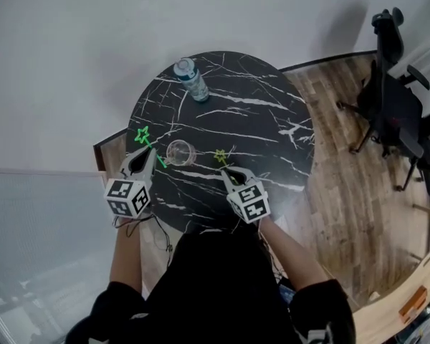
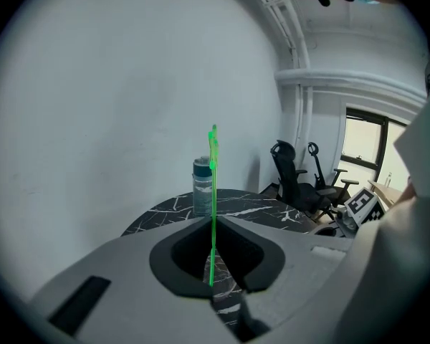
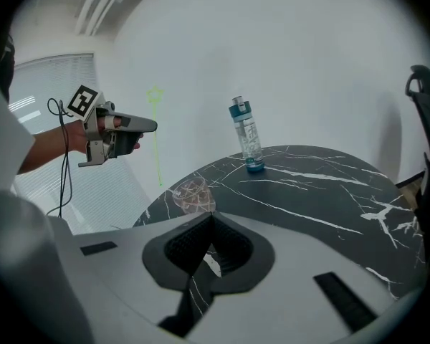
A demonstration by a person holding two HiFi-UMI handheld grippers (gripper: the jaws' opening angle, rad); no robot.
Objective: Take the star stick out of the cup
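A green star stick (image 1: 153, 151) stands upright between the tips of my left gripper (image 1: 151, 153), which is shut on it. In the left gripper view the stick (image 2: 213, 192) rises straight up from the jaws (image 2: 213, 221). The clear cup (image 1: 180, 152) stands on the black marble table (image 1: 258, 127), just right of that gripper; the stick is outside it. My right gripper (image 1: 228, 169) hovers near the table's front edge, shut, with nothing visible between its jaws (image 3: 213, 215). A yellow-green star (image 1: 221, 156) shows just ahead of its tips.
A water bottle (image 1: 191, 79) stands at the table's far side. Black office chairs (image 1: 398, 99) stand on the wooden floor to the right. A white wall runs behind the table and a glass panel (image 1: 36, 242) lies to the left.
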